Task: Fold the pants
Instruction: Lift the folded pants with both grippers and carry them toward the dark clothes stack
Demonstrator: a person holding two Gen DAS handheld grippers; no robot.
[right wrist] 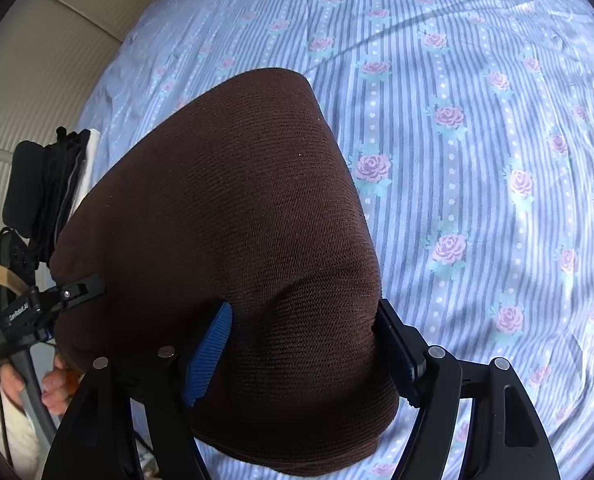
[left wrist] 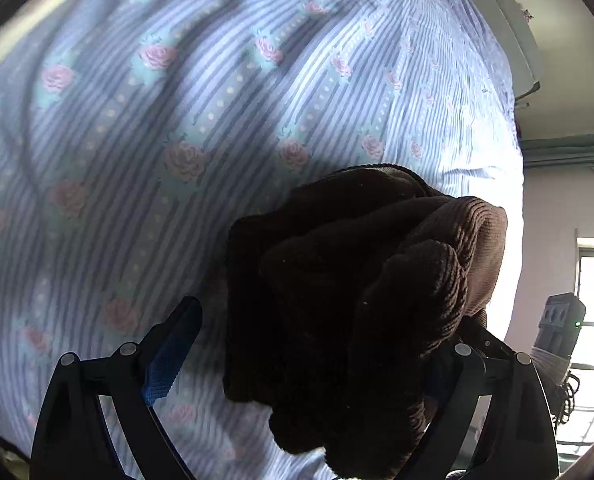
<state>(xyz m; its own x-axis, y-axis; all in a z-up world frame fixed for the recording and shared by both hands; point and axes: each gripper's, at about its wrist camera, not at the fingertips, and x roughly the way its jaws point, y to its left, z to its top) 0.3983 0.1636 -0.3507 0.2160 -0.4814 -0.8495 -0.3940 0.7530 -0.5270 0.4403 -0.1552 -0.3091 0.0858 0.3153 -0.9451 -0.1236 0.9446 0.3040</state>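
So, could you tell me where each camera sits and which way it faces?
Left wrist: on the left gripper, facing steeply down at the bunched brown pants on the floral sheet; its open fingers show.
Right wrist: on the right gripper, facing down at the pants it clamps; the left gripper and a hand show at left.
Both share the pants and sheet.
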